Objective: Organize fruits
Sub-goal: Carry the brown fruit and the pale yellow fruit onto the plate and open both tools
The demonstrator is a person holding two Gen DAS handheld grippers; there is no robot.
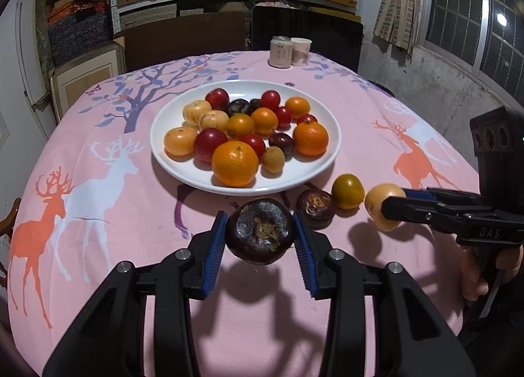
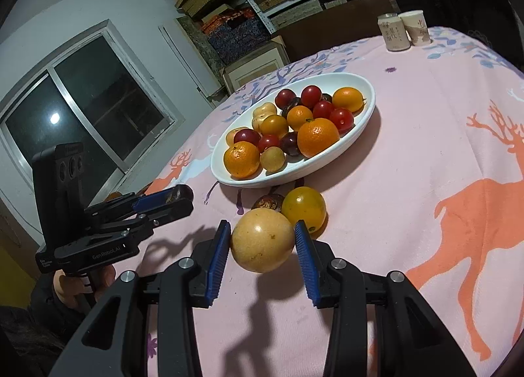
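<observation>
Left gripper (image 1: 260,234) clamps a mangosteen (image 1: 260,231), right gripper (image 2: 262,241) a yellow fruit (image 2: 262,239); our plate (image 1: 170,167) is nearly full, two fruits wait on the bench (image 1: 131,213).

One white plate (image 1: 321,167), two paper cups (image 1: 280,51), two tongs (image 1: 260,239), and four fruits off the plate: two mangosteens (image 1: 258,229), two yellow fruits (image 1: 347,190).
</observation>
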